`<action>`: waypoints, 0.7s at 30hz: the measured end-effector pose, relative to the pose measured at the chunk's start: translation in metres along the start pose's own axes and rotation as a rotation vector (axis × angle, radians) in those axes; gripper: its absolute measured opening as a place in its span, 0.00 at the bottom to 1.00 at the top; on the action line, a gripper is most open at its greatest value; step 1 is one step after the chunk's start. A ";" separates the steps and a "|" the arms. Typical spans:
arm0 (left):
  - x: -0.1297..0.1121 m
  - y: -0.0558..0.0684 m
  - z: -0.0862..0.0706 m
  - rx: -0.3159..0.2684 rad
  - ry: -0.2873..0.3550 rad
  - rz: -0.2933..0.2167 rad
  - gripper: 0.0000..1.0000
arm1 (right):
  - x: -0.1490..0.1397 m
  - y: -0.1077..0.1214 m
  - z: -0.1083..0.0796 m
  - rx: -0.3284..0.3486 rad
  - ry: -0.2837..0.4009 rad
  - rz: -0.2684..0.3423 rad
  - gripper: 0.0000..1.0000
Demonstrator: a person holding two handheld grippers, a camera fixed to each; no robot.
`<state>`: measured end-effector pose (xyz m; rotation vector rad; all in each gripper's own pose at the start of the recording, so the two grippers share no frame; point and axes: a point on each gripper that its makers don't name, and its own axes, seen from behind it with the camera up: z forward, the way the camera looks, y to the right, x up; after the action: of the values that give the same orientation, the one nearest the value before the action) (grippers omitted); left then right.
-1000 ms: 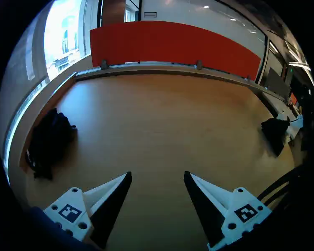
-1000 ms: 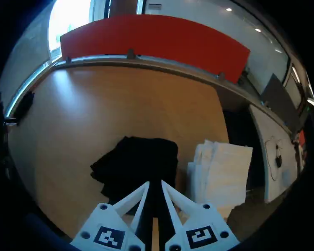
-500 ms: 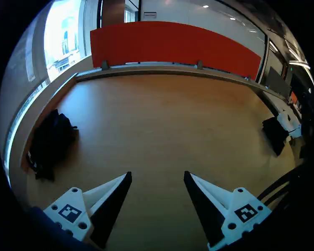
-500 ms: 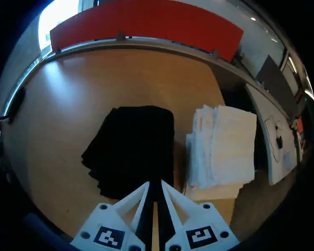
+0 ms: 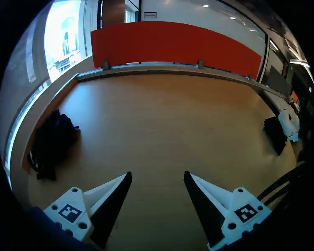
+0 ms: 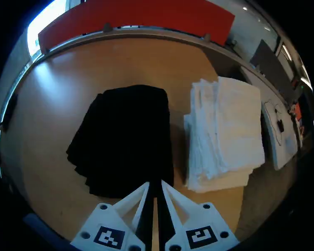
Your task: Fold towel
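Both empty: left tool (image 5: 157, 173) spread wide, right tool (image 6: 155, 184) closed above soft black towels (image 6: 123, 138).

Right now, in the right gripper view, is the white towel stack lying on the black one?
No, the white towel stack lies beside the black stack on the table.

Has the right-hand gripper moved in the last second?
Yes. The right gripper has advanced toward the black towel stack and white towel stack on the table, which now look larger and nearer its tips.

No legible text or numbers — none.
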<state>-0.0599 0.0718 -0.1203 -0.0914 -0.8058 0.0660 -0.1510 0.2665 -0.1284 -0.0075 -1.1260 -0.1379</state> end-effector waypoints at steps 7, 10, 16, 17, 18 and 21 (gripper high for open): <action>-0.001 0.001 0.000 0.003 -0.001 0.002 0.92 | -0.005 0.003 0.010 -0.024 -0.011 0.022 0.04; -0.001 0.001 0.000 0.005 -0.001 0.003 0.92 | -0.006 0.004 0.012 -0.038 -0.013 0.026 0.04; -0.002 0.001 0.000 0.006 -0.002 -0.001 0.92 | -0.008 0.006 0.016 -0.057 -0.013 0.032 0.05; -0.002 0.001 0.000 0.006 -0.002 -0.002 0.92 | -0.008 0.005 0.017 -0.059 -0.012 0.032 0.05; -0.002 0.002 0.000 0.006 -0.002 -0.001 0.92 | -0.008 0.005 0.017 -0.061 -0.012 0.032 0.06; -0.002 0.002 0.001 0.006 -0.001 0.002 0.92 | -0.009 0.005 0.017 -0.066 -0.007 0.036 0.07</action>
<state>-0.0615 0.0737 -0.1213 -0.0863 -0.8070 0.0701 -0.1695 0.2737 -0.1286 -0.0869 -1.1278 -0.1434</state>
